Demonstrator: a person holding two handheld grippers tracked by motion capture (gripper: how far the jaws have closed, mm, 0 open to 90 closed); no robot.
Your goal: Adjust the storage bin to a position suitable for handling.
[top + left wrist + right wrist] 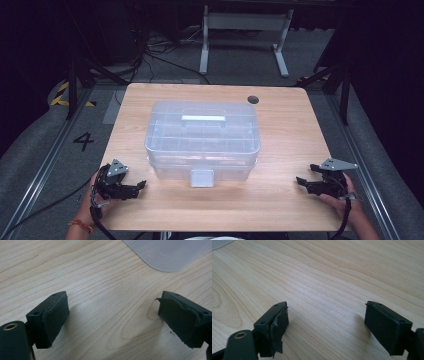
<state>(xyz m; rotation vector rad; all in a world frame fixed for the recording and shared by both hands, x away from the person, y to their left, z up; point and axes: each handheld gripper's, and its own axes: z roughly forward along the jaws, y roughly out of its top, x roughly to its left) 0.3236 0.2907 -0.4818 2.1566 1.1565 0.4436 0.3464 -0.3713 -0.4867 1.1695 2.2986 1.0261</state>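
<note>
storage box [202, 137], 1 in all, sits near the middle of the wooden worktop [280, 200], a little toward its far edge, with its long side facing the person. it is clear, see-through plastic with rounded corners, and its lid is on. 1 pale handle bar [203, 118] lies flat along the top of the lid, and 1 pale latch tab [202, 177] hangs at the middle of the near wall, reaching down to the worktop. faint ribs or dividers show through the lid; whether anything lies inside i cannot tell. 2 tools are in play, 1 in each hand, both resting low at the near edge and well apart from the box. the left tool [141, 185] lies at the near left corner with its jaws pointing toward the middle, released and holding nothing; in the left gripper view its 2 black pads [55, 315] stand wide over bare wood, and a rounded pale corner of the box's plastic [167, 252] shows at the top. the right tool [299, 180] lies at the near right corner, jaws pointing left toward the box, likewise released and empty; in the right gripper view its 2 pads [384, 325] are spread over bare grain. 1 dark round hole [253, 99] marks the worktop's far right part.
</note>
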